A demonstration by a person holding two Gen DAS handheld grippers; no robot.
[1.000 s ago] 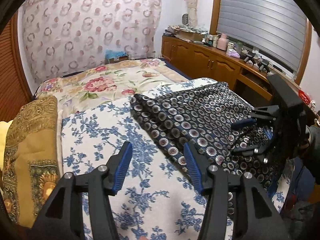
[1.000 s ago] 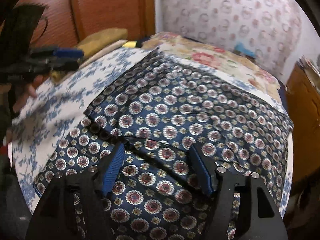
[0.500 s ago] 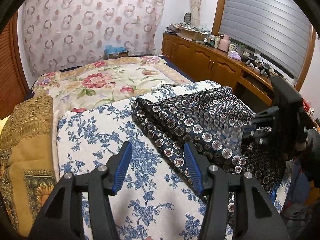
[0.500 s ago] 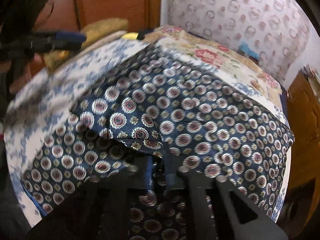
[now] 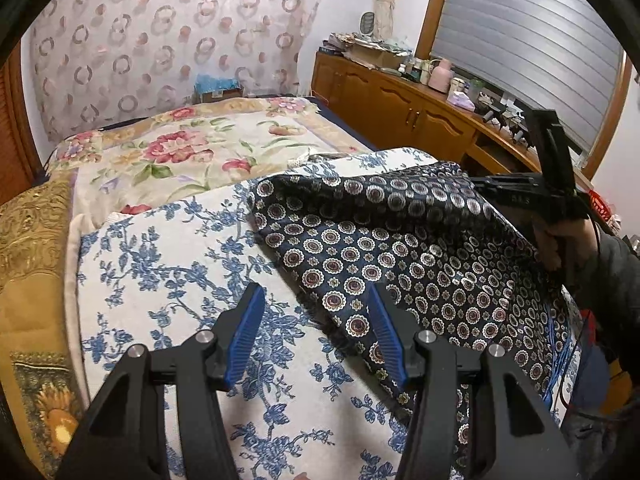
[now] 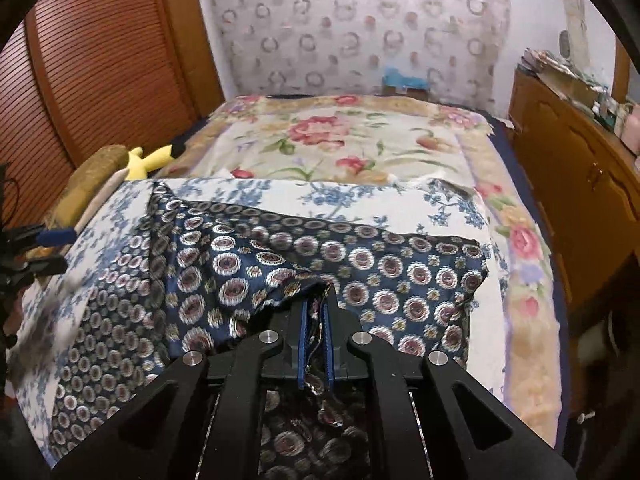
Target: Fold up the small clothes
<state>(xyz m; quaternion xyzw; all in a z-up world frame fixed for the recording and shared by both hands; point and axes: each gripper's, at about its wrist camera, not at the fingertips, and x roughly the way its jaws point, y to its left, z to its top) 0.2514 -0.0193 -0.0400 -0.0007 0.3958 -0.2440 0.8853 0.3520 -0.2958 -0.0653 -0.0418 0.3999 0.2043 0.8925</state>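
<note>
one navy garment (image 5: 400,248) with a ring-and-medallion print lies on the blue-floral sheet (image 5: 168,280) at the near end of the bed, its right portion lifted off the sheet. right gripper (image 6: 315,320): fingers together, clamped on a bunched fold of the garment (image 6: 256,264), cloth trailing down between the blue pads. in the left wrist view the right gripper (image 5: 520,196) shows raised at the cloth's far right edge. left gripper (image 5: 316,332): fingers apart, holding nothing, hovering over the garment's near-left edge and the sheet. beyond the sheet, a rose-print bedspread (image 6: 352,136). wooden cabinet (image 5: 404,104) stands right of the bed; yellow plush (image 6: 146,160) at its left side.
</note>
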